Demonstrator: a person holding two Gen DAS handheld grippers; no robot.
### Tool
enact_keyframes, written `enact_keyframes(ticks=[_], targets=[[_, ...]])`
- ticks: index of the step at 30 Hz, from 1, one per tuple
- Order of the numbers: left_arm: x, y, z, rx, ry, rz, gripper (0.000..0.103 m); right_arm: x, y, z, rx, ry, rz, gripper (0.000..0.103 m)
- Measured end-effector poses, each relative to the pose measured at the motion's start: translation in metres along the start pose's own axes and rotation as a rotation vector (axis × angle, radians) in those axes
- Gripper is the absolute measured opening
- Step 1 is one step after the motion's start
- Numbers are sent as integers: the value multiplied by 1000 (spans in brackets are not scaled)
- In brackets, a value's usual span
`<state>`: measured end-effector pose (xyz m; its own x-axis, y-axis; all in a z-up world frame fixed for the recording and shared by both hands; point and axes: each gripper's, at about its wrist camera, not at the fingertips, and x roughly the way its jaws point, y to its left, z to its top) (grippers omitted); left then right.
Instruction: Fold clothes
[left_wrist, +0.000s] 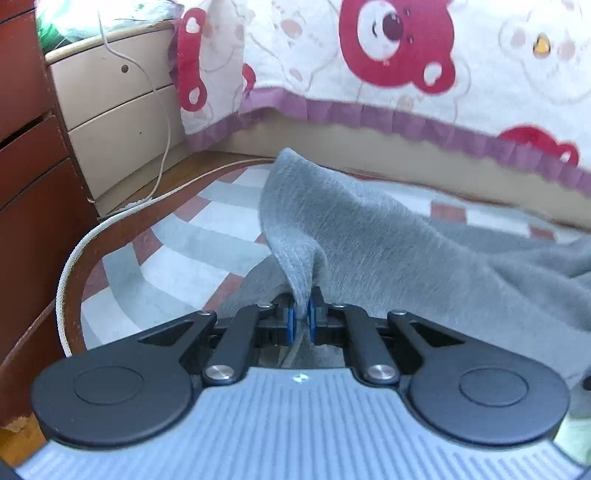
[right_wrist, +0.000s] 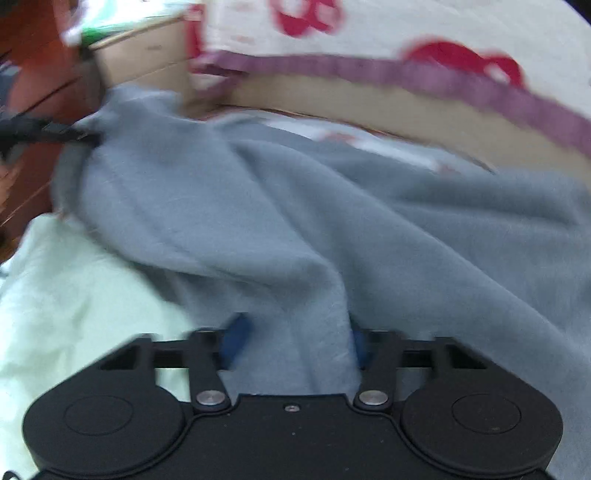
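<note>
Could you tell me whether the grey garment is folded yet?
Not yet: the grey garment lies rumpled, one edge pinched by the left gripper.

Left gripper (left_wrist: 301, 319) was clamped shut on cloth, angled downward; right gripper (right_wrist: 295, 341) stood partly open around a fold.

Grey garment (left_wrist: 369, 236): fuzzy matt fleece. Drawers (left_wrist: 118, 122): smooth beige laminate. Hand-held gripper (left_wrist: 301, 321): matt black plastic.

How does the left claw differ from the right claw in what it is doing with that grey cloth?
The left gripper is pinched shut on a thin edge of the grey cloth, lifting it into a peak; the right gripper stands wider, with a thick fold of cloth between its blue pads. The left view is sharp, the right blurred. Both have blue pads and black linkages.
</note>
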<state>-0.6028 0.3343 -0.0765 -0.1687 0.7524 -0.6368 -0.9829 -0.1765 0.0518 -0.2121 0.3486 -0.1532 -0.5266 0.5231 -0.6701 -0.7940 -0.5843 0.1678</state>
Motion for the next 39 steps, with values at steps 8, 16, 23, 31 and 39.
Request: enact_keyframes(ticks=[8, 16, 23, 31, 39], targets=[[-37, 30, 7, -102, -44, -110, 7, -64, 1, 15, 74, -147, 3, 5], [-47, 84, -31, -329, 54, -251, 33, -148, 26, 3, 175, -222, 177, 5], [-36, 95, -98, -318, 173, -349, 48, -152, 35, -30, 239, 16, -45, 4], [-49, 66, -123, -112, 136, -355, 61, -143, 19, -26, 328, 56, -135, 4], [-11, 71, -116, -198, 164, -352, 4, -126, 29, -25, 275, 80, -105, 10]])
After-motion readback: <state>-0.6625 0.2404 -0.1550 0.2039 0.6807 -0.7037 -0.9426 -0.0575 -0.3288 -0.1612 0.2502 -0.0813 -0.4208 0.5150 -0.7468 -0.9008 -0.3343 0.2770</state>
